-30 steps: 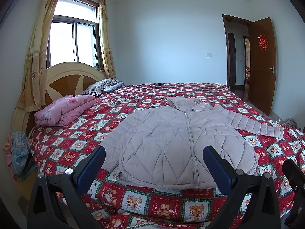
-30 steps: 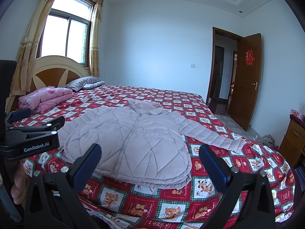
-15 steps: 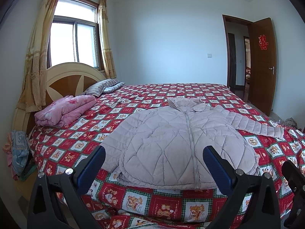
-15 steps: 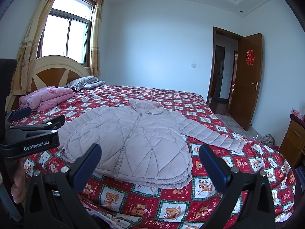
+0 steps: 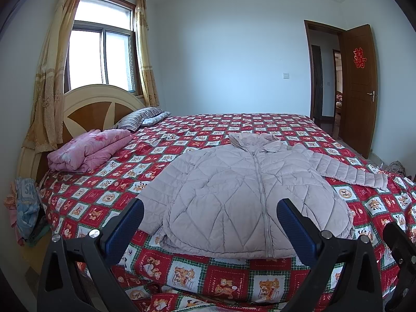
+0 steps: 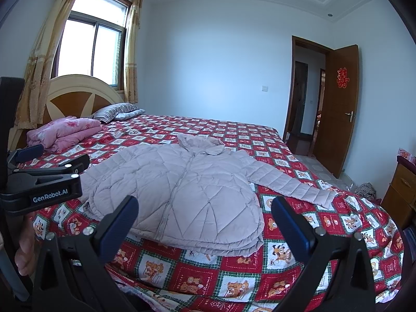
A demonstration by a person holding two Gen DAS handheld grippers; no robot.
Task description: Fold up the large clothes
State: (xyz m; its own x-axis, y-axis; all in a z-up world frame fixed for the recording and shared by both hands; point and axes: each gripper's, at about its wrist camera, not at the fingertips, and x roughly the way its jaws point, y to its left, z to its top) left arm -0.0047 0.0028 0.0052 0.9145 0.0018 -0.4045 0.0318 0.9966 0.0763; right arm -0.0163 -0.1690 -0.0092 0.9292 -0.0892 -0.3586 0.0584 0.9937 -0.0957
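Both claws, left gripper (image 5: 210, 222) and right gripper (image 6: 204, 217), gape empty off the bed's (image 5: 234, 280) near edge where the jacket (image 5: 247, 195) lies flat (zipped, unfolded, easy reach).

Daylight comes through a window (image 5: 101, 57) hung with yellow curtains (image 5: 49, 83) above a rounded wooden headboard (image 5: 88, 109). The bed (image 5: 260, 124) wears a red checked cover. Pale walls (image 5: 228, 52) meet an open brown door (image 5: 360, 88); a wooden cabinet (image 6: 401, 184) stands at the right.
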